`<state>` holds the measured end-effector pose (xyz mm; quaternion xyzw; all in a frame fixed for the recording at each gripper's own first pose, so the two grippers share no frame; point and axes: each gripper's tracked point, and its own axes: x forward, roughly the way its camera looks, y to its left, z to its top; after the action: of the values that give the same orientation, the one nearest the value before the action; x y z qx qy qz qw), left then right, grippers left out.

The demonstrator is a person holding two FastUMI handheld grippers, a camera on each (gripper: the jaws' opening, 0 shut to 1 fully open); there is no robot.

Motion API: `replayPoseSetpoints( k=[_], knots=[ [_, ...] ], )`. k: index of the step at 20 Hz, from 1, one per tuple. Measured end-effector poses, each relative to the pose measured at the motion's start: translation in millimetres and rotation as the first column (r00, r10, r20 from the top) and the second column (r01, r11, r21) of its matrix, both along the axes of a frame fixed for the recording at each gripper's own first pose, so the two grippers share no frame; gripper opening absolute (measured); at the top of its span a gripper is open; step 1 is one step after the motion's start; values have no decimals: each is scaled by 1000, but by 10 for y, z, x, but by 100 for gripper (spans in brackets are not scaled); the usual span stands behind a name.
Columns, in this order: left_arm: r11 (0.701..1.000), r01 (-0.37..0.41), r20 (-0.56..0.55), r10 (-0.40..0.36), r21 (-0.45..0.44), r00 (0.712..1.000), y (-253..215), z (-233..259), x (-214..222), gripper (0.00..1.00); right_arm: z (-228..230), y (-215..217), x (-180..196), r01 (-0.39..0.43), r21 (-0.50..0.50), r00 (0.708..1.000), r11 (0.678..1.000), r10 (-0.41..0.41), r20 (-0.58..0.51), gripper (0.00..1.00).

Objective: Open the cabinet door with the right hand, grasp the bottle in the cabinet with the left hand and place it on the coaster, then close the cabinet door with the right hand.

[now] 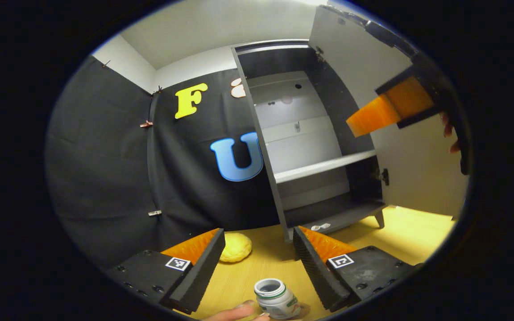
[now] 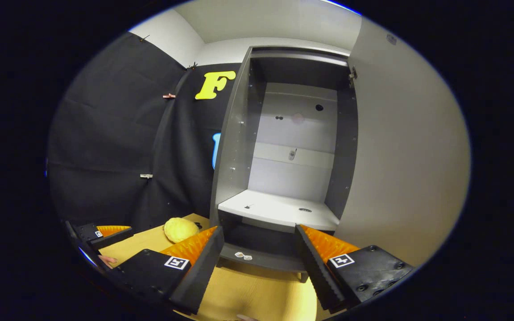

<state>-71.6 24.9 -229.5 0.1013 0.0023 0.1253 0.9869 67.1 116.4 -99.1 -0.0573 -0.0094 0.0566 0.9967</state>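
On the worktop (image 1: 395, 236) near the left hand-held gripper (image 1: 259, 263) stands the bottle (image 1: 275, 298), a small white one with its open mouth up. It sits low between that gripper's two fingers, which are spread wide and touch nothing. A fingertip of a bare hand (image 1: 234, 313) rests just beside the bottle. Whether a coaster lies under it I cannot tell.

Behind it the cabinet (image 2: 283, 209) stands with its door (image 2: 400, 156) swung fully open and its shelf (image 2: 279, 208) bare, so the bottle appears to be out already and set down. The step in hand looks like the last one: closing the door.

The right hand-held gripper (image 2: 259, 263) faces the cabinet, its fingers also wide apart and holding nothing. In the left gripper view it hangs high by the door's face. A yellow lump (image 2: 180, 229) lies on the worktop left of the cabinet.

Next, the right gripper probably needs to get to the door's far side or free edge and push it round to shut.
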Motion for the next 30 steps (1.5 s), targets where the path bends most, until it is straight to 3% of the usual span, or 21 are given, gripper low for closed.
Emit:
replayPoseSetpoints(
  k=[3, 6, 7, 9, 10, 13, 14, 20, 21, 23, 25, 26, 30],
  knots=[
    [997, 62, 5, -62, -35, 998, -159, 450, -39, 99, 277, -78, -310, -19, -30, 1000, 999, 19, 6, 98],
    [989, 139, -26, -141, -53, 990, -329, 700, -81, 93, 447, -195, -637, -31, -1, 999, 1000, 31, -19, 98],
    [986, 159, -24, -160, -58, 987, -361, 806, -96, 96, 477, -265, -740, -21, 12, 999, 1000, 21, -29, 98],
    [976, 202, -25, -204, -83, 979, -441, 927, -67, 92, 555, -434, -947, 14, 41, 999, 999, -13, -35, 95],
    [968, 230, -17, -233, -97, 972, -511, 986, -44, 100, 585, -514, -1057, 29, 56, 999, 998, -27, -39, 94],
    [947, 290, -19, -295, -138, 955, -681, 1093, 112, 92, 677, -647, -1407, 34, 98, 998, 995, -29, -58, 98],
    [941, 306, -20, -313, -146, 950, -745, 1125, 178, 99, 714, -718, -1497, 45, 109, 997, 993, -39, -64, 98],
    [912, 385, 7, -388, -139, 922, -1079, 1334, 558, 99, 896, -1512, -1988, 260, 154, 965, 953, -254, -60, 100],
    [907, 394, 16, -396, -146, 918, -1135, 1368, 586, 99, 930, -1657, -2063, 288, 167, 958, 943, -282, -59, 94],
    [897, 410, 32, -411, -165, 911, -1247, 1433, 629, 96, 1008, -1905, -2138, 336, 180, 941, 925, -336, -30, 94],
    [894, 416, 44, -415, -168, 909, -1308, 1482, 643, 99, 1053, -2236, -2111, 386, 179, 920, 905, -392, -1, 97],
    [897, 410, 42, -409, -162, 912, -1320, 1492, 647, 96, 1053, -2304, -2064, 381, 179, 922, 907, -387, 2, 96],
    [912, 374, 56, -370, -169, 927, -1317, 1515, 581, 99, 983, -2491, -1773, 349, 137, 936, 927, -353, 7, 98]
  ],
)
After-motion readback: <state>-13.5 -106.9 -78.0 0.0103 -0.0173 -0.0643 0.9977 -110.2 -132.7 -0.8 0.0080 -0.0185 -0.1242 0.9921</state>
